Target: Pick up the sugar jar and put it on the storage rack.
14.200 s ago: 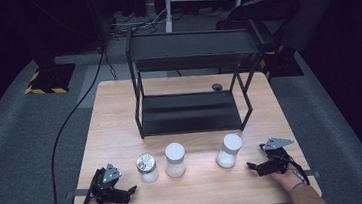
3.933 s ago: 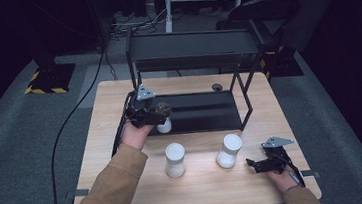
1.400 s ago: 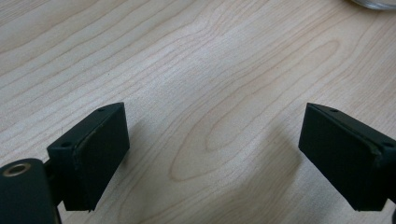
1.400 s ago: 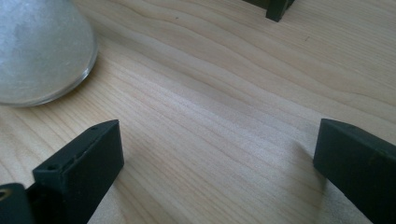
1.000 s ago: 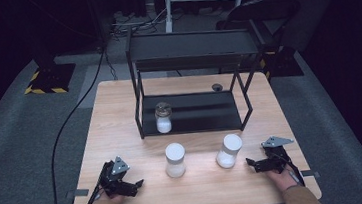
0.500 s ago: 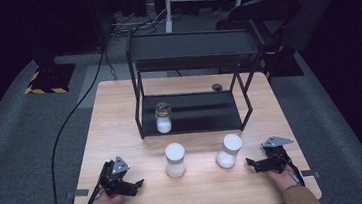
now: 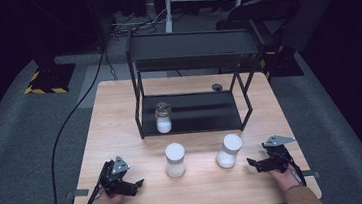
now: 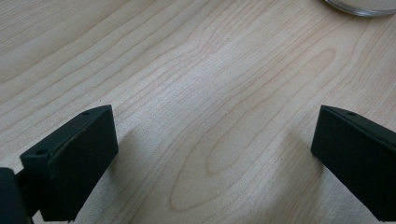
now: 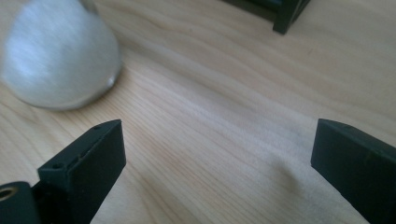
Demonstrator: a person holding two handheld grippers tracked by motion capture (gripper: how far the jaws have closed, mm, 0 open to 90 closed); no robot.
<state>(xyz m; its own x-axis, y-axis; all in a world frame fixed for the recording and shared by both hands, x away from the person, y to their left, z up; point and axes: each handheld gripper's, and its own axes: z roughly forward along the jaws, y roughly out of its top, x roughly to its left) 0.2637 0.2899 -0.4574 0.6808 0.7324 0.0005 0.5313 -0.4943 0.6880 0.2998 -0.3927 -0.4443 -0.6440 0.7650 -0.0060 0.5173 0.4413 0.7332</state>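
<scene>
A pale wooden counter (image 7: 120, 113) is carrying two white-capped jars of powder (image 7: 175, 160). Both grippers, left (image 7: 137, 184) and right (image 7: 249, 162), are resting spread at six o'clock; approach squarely, gripping below the cap.

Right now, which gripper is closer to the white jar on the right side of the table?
Right. The right gripper sits just right of the white jar; the left gripper is far to its left, beyond the other white jar.
</scene>
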